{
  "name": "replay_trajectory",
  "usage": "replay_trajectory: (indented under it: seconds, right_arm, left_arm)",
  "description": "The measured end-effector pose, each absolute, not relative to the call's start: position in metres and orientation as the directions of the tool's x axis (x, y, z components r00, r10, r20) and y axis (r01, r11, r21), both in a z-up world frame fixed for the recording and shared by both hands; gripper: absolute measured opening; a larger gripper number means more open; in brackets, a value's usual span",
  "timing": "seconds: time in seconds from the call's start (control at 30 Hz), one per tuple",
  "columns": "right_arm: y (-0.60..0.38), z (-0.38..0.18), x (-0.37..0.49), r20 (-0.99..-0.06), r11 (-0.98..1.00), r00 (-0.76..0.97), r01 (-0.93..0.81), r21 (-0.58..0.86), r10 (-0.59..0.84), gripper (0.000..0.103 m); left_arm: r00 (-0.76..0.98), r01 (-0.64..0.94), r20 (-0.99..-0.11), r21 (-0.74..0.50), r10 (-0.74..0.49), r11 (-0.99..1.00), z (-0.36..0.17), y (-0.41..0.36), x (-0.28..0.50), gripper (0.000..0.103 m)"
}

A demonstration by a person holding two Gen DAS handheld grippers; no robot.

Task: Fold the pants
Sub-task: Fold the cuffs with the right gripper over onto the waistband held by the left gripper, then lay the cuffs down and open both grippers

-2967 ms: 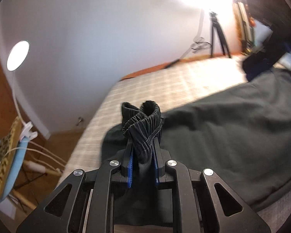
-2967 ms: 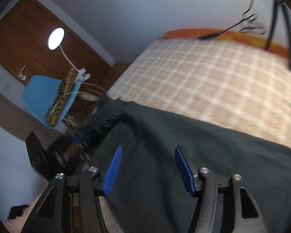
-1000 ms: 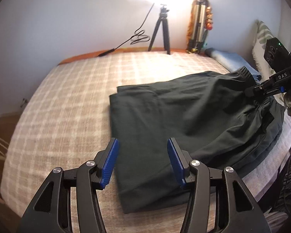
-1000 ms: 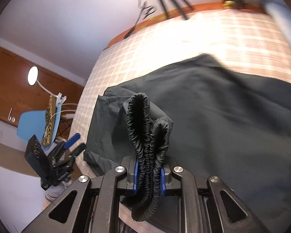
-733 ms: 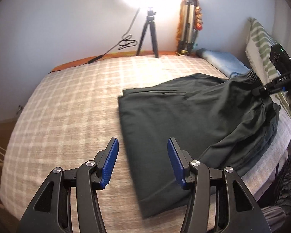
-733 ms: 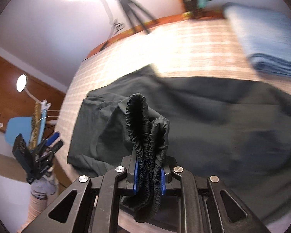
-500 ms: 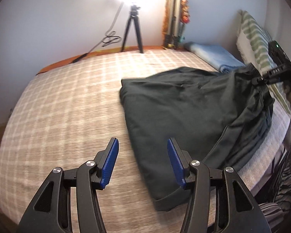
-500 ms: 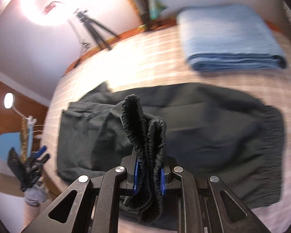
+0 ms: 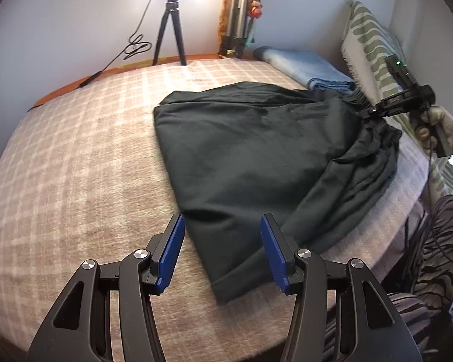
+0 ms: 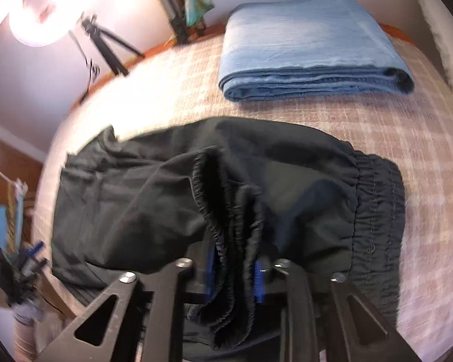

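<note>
The right tongs point(image 10: 234, 274) are opening around the waistband point(image 10: 226, 229) (left tongs point(image 9: 223, 253) spread, empty), so it might flop down crooked on the pants point(image 9: 250, 150) below them.

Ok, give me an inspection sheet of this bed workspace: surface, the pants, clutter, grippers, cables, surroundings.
Surface: checked beige bedspread, lying flat.
Job's things: black pants partly folded; the gathered elastic band sits between the right jaws.
Clutter: folded blue blanket beyond the pants.
Grippers: left gripper open, nothing between its jaws, over the pants' near corner; right gripper opening.
Cables: black cord by the tripod.
Surroundings: bright lamp, wall, patterned pillow.
</note>
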State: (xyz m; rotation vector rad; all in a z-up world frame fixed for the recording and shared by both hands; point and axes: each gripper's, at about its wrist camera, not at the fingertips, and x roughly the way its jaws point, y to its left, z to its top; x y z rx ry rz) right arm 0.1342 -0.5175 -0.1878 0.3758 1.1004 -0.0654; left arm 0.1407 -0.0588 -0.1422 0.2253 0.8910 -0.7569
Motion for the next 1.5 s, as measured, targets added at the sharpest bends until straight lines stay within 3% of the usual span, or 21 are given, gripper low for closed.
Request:
replay_trajectory:
  seconds: [0.07,0.13,0.23,0.4,0.63,0.7,0.77,1.0,1.03,1.17,1.33,1.43,1.47,1.5]
  right_arm:
    - [-0.514,-0.183,0.132,-0.884,0.948,0.459,0.234,0.216,0.088,0.051]
    - [-0.514,-0.174,0.125,-0.878,0.952,0.477,0.245,0.183,0.046,0.060]
    - [-0.508,-0.156,0.111,-0.856,0.954,0.517,0.259,0.152,-0.004,0.062]
    - [-0.475,-0.140,0.090,-0.851,0.968,0.520,0.171,0.186,0.072,0.061]
    - [-0.491,-0.172,0.081,-0.894,0.930,0.445,0.303,0.208,0.055,0.061]
    - [-0.501,-0.179,0.079,-0.891,0.909,0.450,0.339,0.241,0.069,0.057]
    - [-0.506,-0.184,0.080,-0.882,0.893,0.461,0.349,0.283,0.099,0.034]
    - [-0.508,-0.186,0.081,-0.882,0.899,0.464,0.347,0.267,0.083,0.015]
    - [-0.508,-0.184,0.081,-0.878,0.898,0.470,0.343,0.275,0.089,0.005]
    - [-0.513,-0.162,0.069,-0.858,0.899,0.500,0.311,0.308,0.121,0.004]
    - [-0.516,-0.161,0.061,-0.881,0.924,0.470,0.310,0.223,0.054,0.004]
    - [-0.508,-0.167,0.061,-0.893,0.943,0.448,0.271,0.191,0.053,0.013]
    - [-0.505,-0.165,0.061,-0.896,0.949,0.443,0.274,0.156,0.019,0.021]
    - [-0.503,-0.161,0.060,-0.891,0.952,0.455,0.276,0.130,-0.010,0.038]
  left_arm:
    - [0.377,0.694,-0.769,-0.135,-0.516,0.707,-0.139,-0.066,0.140,0.051]
    - [0.339,0.724,-0.773,-0.150,-0.537,0.673,-0.138,-0.077,0.138,0.051]
    - [0.275,0.771,-0.782,-0.168,-0.559,0.615,-0.143,-0.099,0.134,0.051]
    - [0.220,0.807,-0.804,-0.168,-0.552,0.566,-0.156,-0.123,0.128,0.050]
    - [0.183,0.835,-0.818,-0.163,-0.546,0.525,-0.165,-0.137,0.119,0.030]
    - [0.179,0.839,-0.821,-0.160,-0.542,0.520,-0.166,-0.138,0.118,0.025]
    - [0.177,0.843,-0.822,-0.156,-0.541,0.514,-0.167,-0.139,0.116,0.021]
    - [0.170,0.856,-0.822,-0.150,-0.543,0.495,-0.164,-0.141,0.107,0.014]
    - [0.169,0.855,-0.823,-0.152,-0.543,0.496,-0.165,-0.142,0.107,0.014]
    - [0.118,0.867,-0.826,-0.186,-0.552,0.462,-0.164,-0.137,0.098,0.014]
    - [0.095,0.859,-0.817,-0.222,-0.569,0.462,-0.159,-0.127,0.093,0.014]
    - [0.135,0.840,-0.798,-0.223,-0.588,0.495,-0.149,-0.119,0.099,0.014]
    - [0.149,0.830,-0.788,-0.228,-0.598,0.508,-0.145,-0.115,0.103,0.014]
    - [0.168,0.821,-0.778,-0.230,-0.606,0.522,-0.141,-0.111,0.106,0.014]
